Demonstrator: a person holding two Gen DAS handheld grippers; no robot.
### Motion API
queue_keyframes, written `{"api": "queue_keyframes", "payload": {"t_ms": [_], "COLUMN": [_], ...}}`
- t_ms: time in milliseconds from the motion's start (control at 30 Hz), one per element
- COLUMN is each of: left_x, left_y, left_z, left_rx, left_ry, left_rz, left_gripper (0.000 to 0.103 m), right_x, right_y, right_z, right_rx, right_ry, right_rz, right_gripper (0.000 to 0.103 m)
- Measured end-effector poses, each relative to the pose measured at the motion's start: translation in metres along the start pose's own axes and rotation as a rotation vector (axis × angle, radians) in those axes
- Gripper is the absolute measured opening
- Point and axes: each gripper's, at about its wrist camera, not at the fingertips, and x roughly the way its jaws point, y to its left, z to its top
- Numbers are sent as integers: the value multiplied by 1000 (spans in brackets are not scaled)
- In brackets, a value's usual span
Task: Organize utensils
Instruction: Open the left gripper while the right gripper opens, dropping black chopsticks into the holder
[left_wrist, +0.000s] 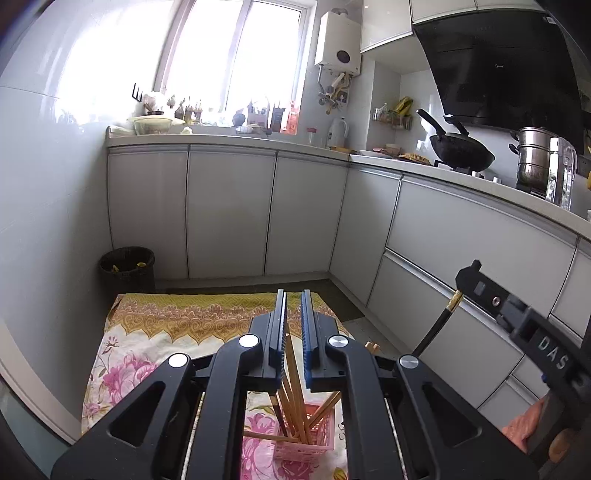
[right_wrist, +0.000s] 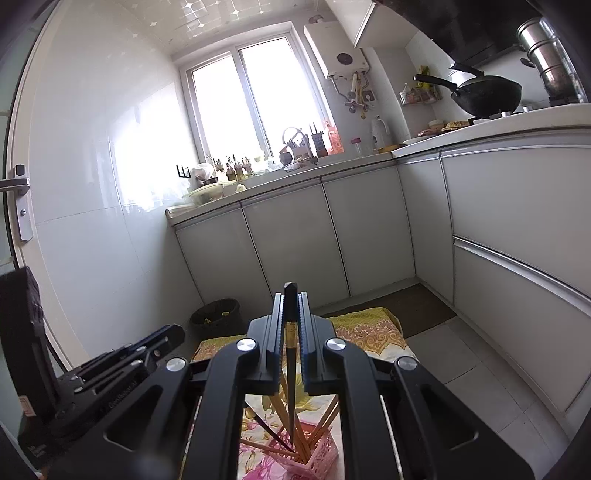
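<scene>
A pink slotted basket (left_wrist: 306, 446) (right_wrist: 321, 454) stands on a floral cloth (left_wrist: 166, 325) with several wooden chopsticks leaning in it. My left gripper (left_wrist: 294, 295) hangs over it, shut on a light wooden chopstick (left_wrist: 291, 358) whose lower end is down in the basket. My right gripper (right_wrist: 291, 293) is shut on a black chopstick (right_wrist: 291, 350) with a gold band, held nearly upright with its tip among the sticks in the basket. In the left wrist view the right gripper (left_wrist: 466, 275) comes in from the right with that black chopstick (left_wrist: 437, 325). The left gripper (right_wrist: 162, 334) lies low on the left in the right wrist view.
The cloth (right_wrist: 369, 328) lies on the kitchen floor. A dark waste bin (left_wrist: 127, 266) (right_wrist: 218, 314) stands beyond it against the wall. White cabinets (left_wrist: 443, 258) run along the back and right. Wooden stick ends (left_wrist: 371, 346) show by the cloth's right edge.
</scene>
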Motion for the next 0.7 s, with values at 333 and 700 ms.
{"api": "queue_keyframes", "payload": {"t_ms": [333,700], "left_x": [3,-17], "left_y": [7,10], "left_z": [-4,-7], "left_rx": [-4,-9], "left_ry": [0,-10], "left_rz": [31,62], "left_gripper": [7,10], "right_x": [32,12], "right_y": [-1,-13], "right_z": [-23,-21], "right_rx": [18,86], "right_ry": [56,35], "right_rz": [-12,-68], "right_gripper": [13,39]}}
